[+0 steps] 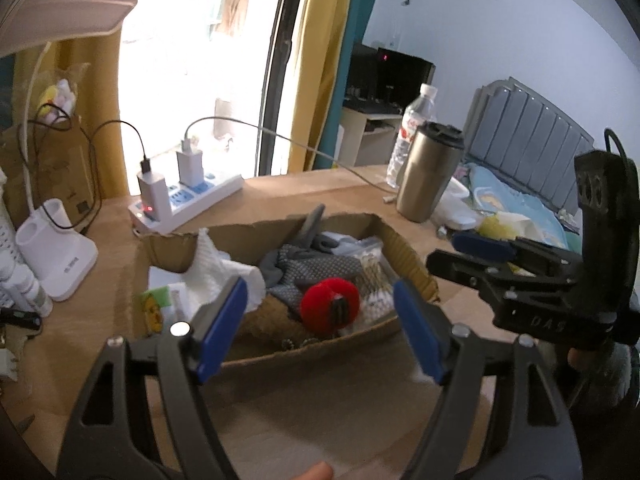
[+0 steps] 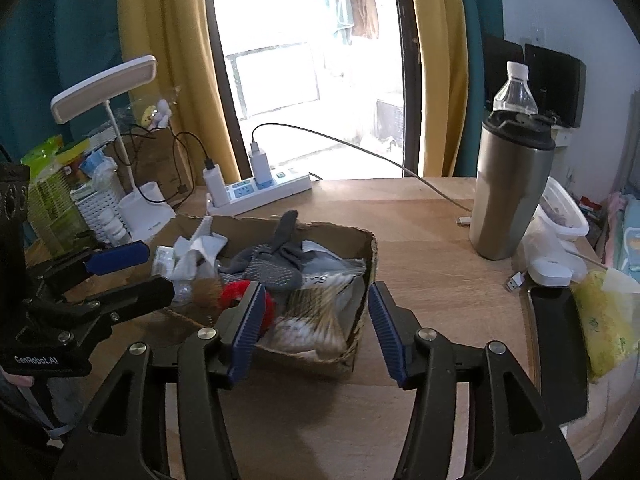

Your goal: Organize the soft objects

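A shallow cardboard box (image 1: 404,246) (image 2: 366,264) sits on the wooden desk. It holds a red pompom (image 1: 330,306) (image 2: 236,292), grey dotted gloves (image 1: 316,270) (image 2: 276,268), white cloth (image 1: 224,272) (image 2: 200,248) and a bag of cotton swabs (image 1: 376,280) (image 2: 316,316). My left gripper (image 1: 320,324) is open and empty, just in front of the box's near edge. My right gripper (image 2: 316,328) is open and empty over the box's near right corner. The right gripper (image 1: 486,254) also shows at the right of the left wrist view; the left gripper (image 2: 128,270) shows at the left of the right wrist view.
A steel tumbler (image 2: 510,188) and a water bottle (image 2: 514,88) stand right of the box. A power strip (image 2: 260,196) with chargers and cables lies behind it. A white desk lamp (image 2: 132,200) and storage baskets (image 2: 60,204) stand at left. A yellow packet (image 2: 604,328) lies at right.
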